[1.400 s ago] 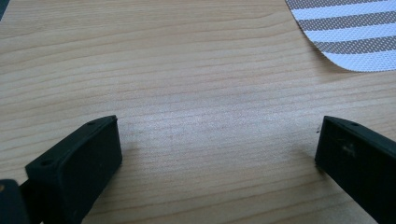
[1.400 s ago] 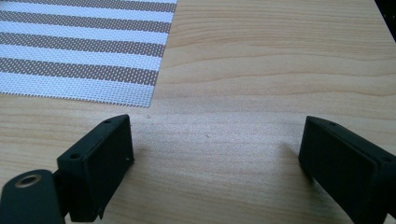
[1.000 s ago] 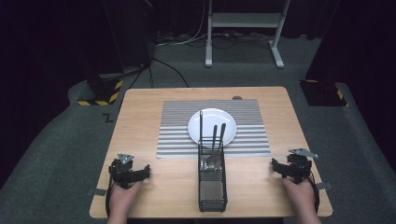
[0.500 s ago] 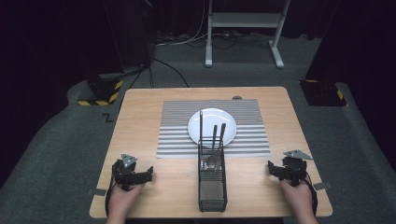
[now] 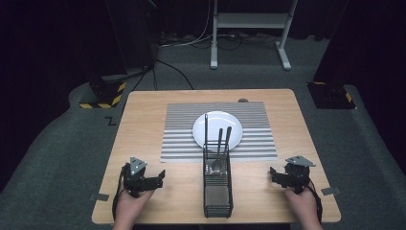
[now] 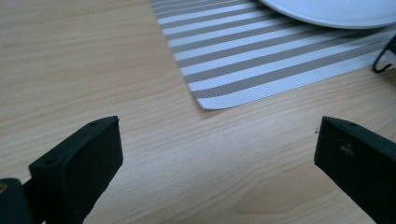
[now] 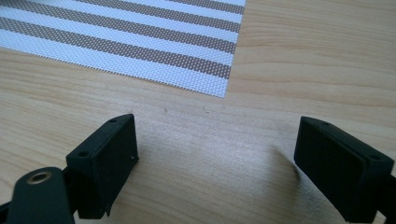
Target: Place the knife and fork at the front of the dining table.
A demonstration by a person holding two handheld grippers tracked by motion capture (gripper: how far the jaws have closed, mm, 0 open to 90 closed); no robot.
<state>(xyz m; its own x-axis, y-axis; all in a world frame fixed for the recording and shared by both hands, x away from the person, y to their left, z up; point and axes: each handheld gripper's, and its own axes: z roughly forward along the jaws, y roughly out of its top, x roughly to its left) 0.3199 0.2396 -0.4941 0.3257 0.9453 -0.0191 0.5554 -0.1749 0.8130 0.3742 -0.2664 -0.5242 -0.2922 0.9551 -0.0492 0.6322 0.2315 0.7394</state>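
Both grippers, left [image 5: 154, 178] and right [image 5: 276, 176], rest on the counter [image 5: 158, 120] with fingers wide apart, holding nothing. The forks and spoon [image 5: 217, 165] wait in the basket [image 5: 218, 201], and the plate [image 5: 210, 127] is bare.

Table evenly lit, dark surroundings, close-ups soft.

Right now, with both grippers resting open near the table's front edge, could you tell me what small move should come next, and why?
Probably bring the right gripper in toward the black wire caddy and up to the utensil handles. Both grippers are open and hold nothing, the left gripper too, and the white plate on the striped placemat has no cutlery beside it.
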